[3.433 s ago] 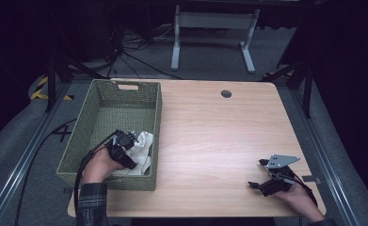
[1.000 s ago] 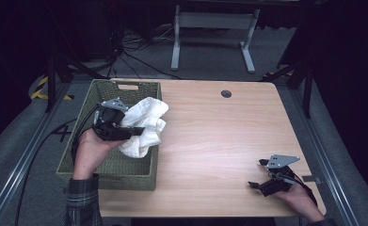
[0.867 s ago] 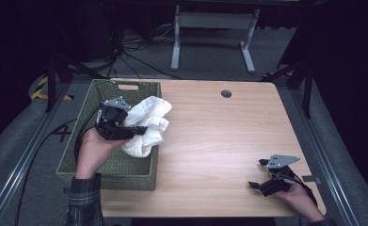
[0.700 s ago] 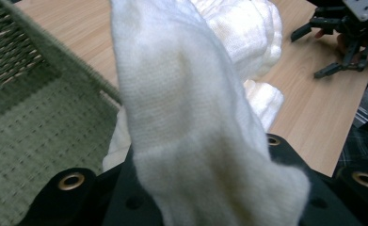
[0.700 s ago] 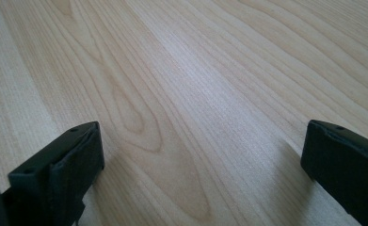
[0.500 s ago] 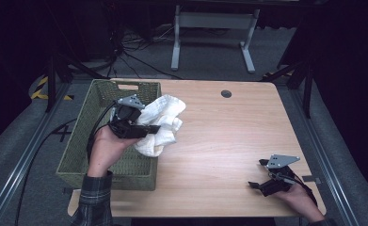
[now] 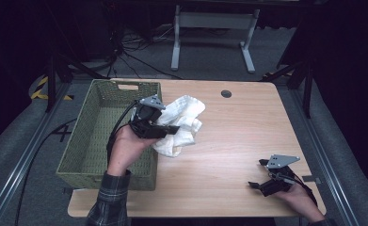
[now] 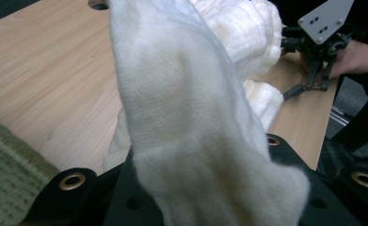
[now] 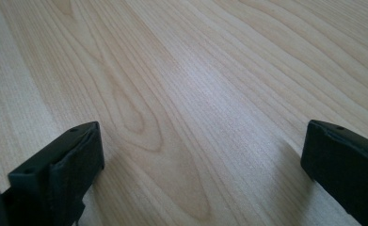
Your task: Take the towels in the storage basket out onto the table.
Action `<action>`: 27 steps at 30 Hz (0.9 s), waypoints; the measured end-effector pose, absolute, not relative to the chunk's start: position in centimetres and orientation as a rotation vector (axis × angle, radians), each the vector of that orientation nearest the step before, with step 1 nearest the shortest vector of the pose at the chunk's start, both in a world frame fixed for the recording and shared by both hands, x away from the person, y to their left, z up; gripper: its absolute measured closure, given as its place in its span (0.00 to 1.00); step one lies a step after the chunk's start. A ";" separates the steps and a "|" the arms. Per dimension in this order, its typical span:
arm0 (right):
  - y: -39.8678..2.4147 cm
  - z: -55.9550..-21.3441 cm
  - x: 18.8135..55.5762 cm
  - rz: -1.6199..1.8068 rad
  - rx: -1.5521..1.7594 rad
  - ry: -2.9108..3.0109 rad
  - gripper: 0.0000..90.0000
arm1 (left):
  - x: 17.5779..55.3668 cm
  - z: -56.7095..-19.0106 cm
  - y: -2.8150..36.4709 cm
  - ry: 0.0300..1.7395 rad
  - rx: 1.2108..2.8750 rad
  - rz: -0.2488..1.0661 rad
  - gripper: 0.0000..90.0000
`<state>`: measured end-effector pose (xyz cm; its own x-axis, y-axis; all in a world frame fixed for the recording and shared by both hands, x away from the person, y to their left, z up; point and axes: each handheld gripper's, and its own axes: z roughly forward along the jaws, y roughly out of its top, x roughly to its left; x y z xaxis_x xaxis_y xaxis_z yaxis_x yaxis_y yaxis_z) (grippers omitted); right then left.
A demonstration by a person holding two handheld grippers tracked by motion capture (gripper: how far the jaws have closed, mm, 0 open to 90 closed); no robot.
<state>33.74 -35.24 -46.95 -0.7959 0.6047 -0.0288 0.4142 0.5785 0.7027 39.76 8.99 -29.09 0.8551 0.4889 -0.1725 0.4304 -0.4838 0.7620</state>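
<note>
**White towel leaving the basket**

The left gripper (image 7: 165,129) is pinching a bunched white towel (image 7: 184,123) and holding it above the wooden table (image 7: 238,141), just beside the green woven basket (image 7: 85,150). Laying it down is left. The right gripper (image 7: 266,181) is resting spread apart, holding nothing. No writing is readable.

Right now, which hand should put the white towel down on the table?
Probably the left. Its hand-held gripper is shut on the white towel, held above the table beside the basket. The right hand-held gripper rests open at the table's near right corner.
</note>
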 end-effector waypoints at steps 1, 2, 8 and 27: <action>-35.2 -46.9 33.7 1.031 0.841 2.546 0.00 | 39.7 -29.1 8.7 0.660 2.146 0.081 0.83; -35.2 -46.9 33.7 1.031 0.841 2.546 0.00 | 39.8 -29.2 8.3 0.653 2.150 0.075 0.83; -35.2 -47.0 33.7 1.031 0.841 2.546 0.00 | 39.8 -29.6 6.1 0.614 2.176 0.059 0.83; -35.2 -47.0 33.7 1.031 0.843 2.545 0.00 | 40.0 -31.8 0.5 0.539 2.200 0.027 0.83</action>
<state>33.72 -35.24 -46.95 -0.7947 0.6063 -0.0289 0.4153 0.5778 0.7027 40.01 0.46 -31.84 0.9068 0.3885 -0.1637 0.3699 -0.5470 0.7510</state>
